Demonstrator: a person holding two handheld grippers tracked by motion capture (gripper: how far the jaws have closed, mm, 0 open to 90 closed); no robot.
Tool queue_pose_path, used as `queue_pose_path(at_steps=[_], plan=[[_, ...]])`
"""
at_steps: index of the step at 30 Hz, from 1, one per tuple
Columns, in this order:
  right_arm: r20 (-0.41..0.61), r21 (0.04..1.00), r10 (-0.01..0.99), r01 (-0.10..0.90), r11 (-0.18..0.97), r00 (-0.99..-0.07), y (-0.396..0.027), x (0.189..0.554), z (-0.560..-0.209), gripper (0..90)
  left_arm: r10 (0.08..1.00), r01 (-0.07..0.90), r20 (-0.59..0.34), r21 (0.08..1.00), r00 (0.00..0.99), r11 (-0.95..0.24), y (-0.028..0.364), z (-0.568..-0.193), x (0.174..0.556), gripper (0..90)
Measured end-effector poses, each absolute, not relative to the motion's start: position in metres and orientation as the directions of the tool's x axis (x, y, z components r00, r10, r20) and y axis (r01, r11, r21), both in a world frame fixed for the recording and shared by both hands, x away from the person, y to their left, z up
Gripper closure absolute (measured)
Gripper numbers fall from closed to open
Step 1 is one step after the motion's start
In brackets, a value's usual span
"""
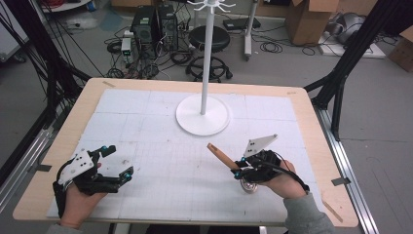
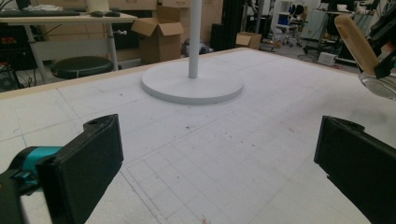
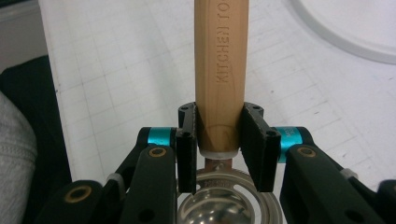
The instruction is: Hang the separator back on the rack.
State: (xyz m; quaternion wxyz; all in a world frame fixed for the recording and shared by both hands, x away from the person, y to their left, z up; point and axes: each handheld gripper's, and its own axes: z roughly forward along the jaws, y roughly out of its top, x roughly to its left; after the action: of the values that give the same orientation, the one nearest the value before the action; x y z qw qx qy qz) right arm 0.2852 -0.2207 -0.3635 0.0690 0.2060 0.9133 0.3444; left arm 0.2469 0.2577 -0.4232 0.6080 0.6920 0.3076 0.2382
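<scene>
My desk (image 1: 311, 122) has a pale wooden top with a white gridded mat (image 1: 160, 122) over most of it. Beyond its far edge the floor (image 1: 375, 112) is grey and strewn with black cables (image 1: 270, 47). A black round stool (image 1: 208, 38) stands there, beside two dark computer towers (image 1: 155, 24). Cardboard boxes (image 1: 311, 17) sit past the far right corner. Black frame struts (image 1: 350, 53) slant down at both sides of the desk. From my left gripper view I see another stool (image 2: 81, 66) under a light table (image 2: 65, 18), an open cardboard box (image 2: 159, 35), and even indoor light.
</scene>
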Motion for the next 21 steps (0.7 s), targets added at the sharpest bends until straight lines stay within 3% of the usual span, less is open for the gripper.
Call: queue_pose_path(at_steps=[21], plan=[[0.013, 0.829, 0.538, 0.310, 0.465, -0.843, -0.248, 0.290, -0.344, 69.1, 0.720, 0.135, -0.046, 0.989, 0.692, -0.067, 0.262, -0.423, 0.244, 1.8]])
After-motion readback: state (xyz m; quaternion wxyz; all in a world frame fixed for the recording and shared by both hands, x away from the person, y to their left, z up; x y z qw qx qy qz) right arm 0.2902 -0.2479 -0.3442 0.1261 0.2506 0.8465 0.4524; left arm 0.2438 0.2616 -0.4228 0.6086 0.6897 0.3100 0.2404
